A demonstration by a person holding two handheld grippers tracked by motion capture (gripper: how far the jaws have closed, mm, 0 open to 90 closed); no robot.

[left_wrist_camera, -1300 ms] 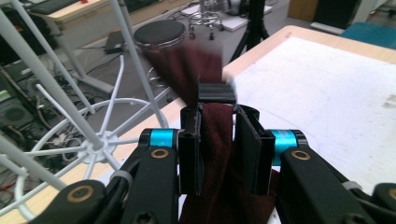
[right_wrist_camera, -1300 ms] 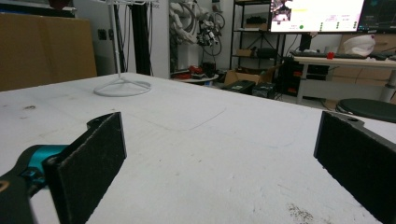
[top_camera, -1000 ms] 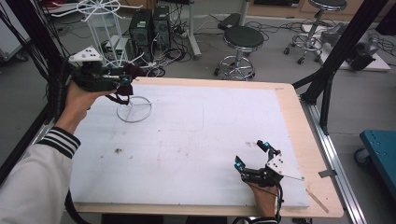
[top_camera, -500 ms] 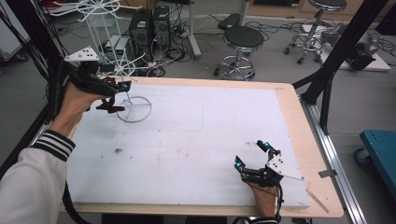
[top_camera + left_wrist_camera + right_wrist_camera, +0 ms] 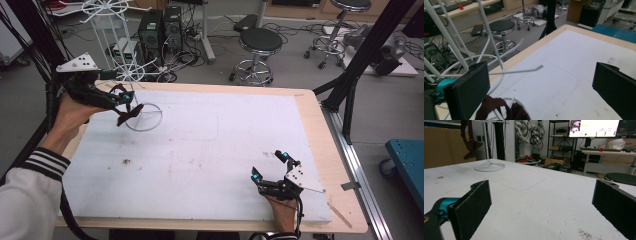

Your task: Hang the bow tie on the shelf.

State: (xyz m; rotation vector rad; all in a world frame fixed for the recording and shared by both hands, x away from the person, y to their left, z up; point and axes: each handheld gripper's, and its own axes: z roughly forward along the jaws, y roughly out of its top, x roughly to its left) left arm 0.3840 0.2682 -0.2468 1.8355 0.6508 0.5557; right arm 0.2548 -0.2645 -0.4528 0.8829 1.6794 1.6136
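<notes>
White foam covered the table (image 5: 210, 150); the rack (image 5: 131, 75) stood upright at its far left corner, a dark red cloth (image 5: 125, 107) hanging from it. Left gripper (image 5: 122, 100) gaped, jaws just opened, beside the cloth; right gripper (image 5: 270, 167) rested spread.

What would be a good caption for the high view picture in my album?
Left gripper, jaws just opened, beside a dark red thing hanging on the white wire rack.

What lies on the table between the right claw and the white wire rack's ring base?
Bare white foam mat, high view, from right claw to ring base.
</notes>
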